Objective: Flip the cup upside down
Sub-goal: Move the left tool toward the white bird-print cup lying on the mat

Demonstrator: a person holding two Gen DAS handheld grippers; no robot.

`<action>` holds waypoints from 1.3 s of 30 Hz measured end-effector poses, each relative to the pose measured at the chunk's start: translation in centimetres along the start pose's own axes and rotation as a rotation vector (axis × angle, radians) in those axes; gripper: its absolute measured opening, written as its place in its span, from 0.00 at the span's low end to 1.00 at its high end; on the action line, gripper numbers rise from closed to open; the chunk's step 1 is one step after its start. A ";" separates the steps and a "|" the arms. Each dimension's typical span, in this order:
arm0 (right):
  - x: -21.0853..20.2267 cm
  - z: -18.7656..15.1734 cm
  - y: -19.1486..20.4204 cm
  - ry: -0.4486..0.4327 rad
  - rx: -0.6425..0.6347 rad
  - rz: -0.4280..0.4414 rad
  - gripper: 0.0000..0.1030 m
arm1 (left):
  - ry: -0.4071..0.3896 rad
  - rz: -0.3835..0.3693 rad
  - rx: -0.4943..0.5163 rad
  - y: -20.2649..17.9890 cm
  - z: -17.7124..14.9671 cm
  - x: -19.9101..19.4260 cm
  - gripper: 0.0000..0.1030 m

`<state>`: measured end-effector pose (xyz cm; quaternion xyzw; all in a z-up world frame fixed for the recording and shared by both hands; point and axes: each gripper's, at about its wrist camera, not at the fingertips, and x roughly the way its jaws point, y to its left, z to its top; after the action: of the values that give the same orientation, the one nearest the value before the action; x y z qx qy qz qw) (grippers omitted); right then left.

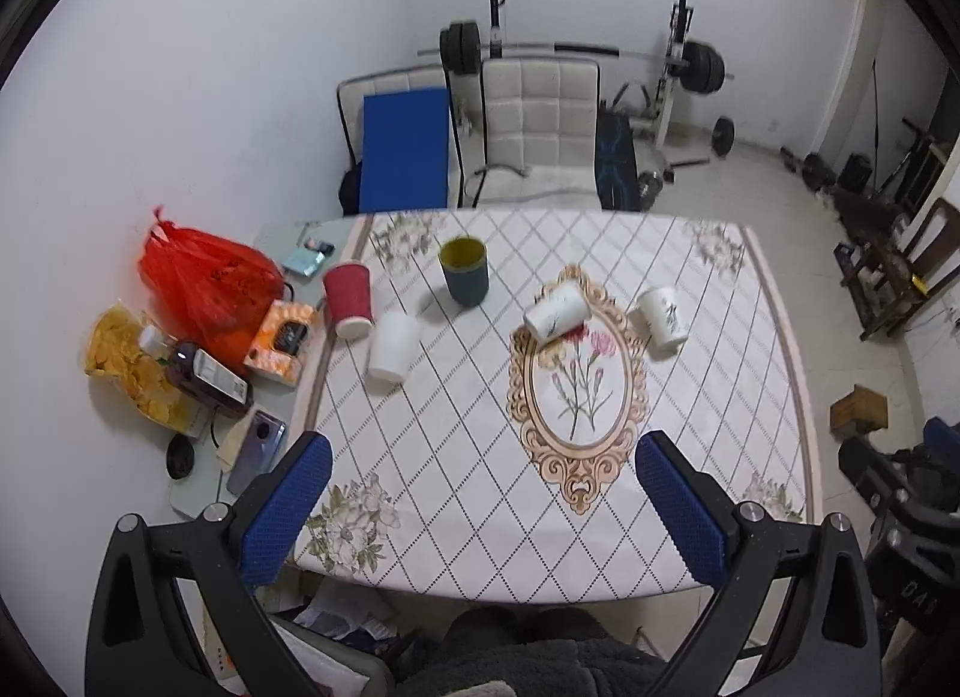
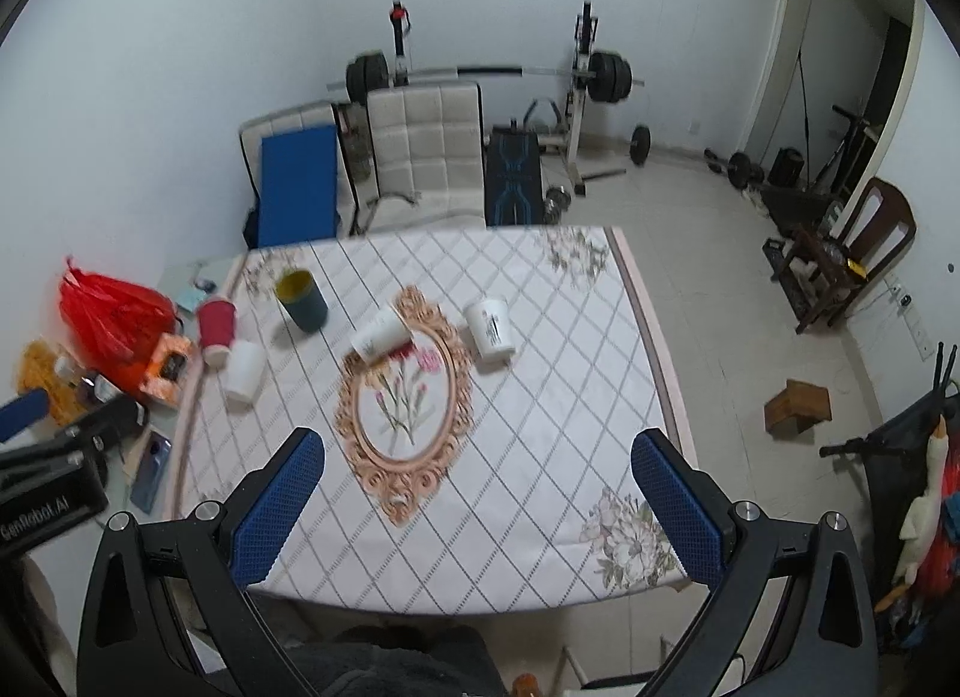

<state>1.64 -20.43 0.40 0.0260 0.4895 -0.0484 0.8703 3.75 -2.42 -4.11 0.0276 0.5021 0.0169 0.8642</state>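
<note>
Several cups stand on the patterned tablecloth (image 1: 456, 457). A dark teal cup (image 1: 464, 270) with a yellow inside stands upright, mouth up. A red paper cup (image 1: 348, 300) and a plain white cup (image 1: 393, 345) stand mouth down. A white printed cup (image 1: 557, 310) lies on its side; another (image 1: 662, 317) stands mouth down. The same cups show in the right wrist view: teal (image 2: 302, 300), tipped white (image 2: 379, 334). My left gripper (image 1: 480, 511) and right gripper (image 2: 480, 508) are both open and empty, held above the table's near edge.
A red plastic bag (image 1: 207, 283), a chips bag (image 1: 129, 364), a bottle (image 1: 204, 376), an orange box (image 1: 282, 342) and a phone (image 1: 255, 457) crowd the table's left side. White chairs (image 1: 537, 127) and barbell gear (image 1: 684, 67) stand behind. A wooden box (image 2: 798, 406) lies on the floor.
</note>
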 end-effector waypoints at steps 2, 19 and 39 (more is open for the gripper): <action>2.4 -0.5 -0.4 0.042 -0.002 -0.005 1.00 | 0.039 0.018 0.008 -0.8 -0.2 2.1 1.00; 23.5 -5.9 -3.1 0.396 0.008 -0.060 1.00 | 0.267 0.016 0.131 -5.6 1.4 18.5 1.00; 39.2 -2.6 -0.3 0.599 0.044 -0.138 1.00 | 0.347 -0.033 0.430 -9.8 10.2 35.9 1.00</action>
<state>19.60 -22.82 -34.48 0.0244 0.7238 -0.1081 0.6811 30.36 -10.43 -30.82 0.1987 0.6350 -0.0996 0.7398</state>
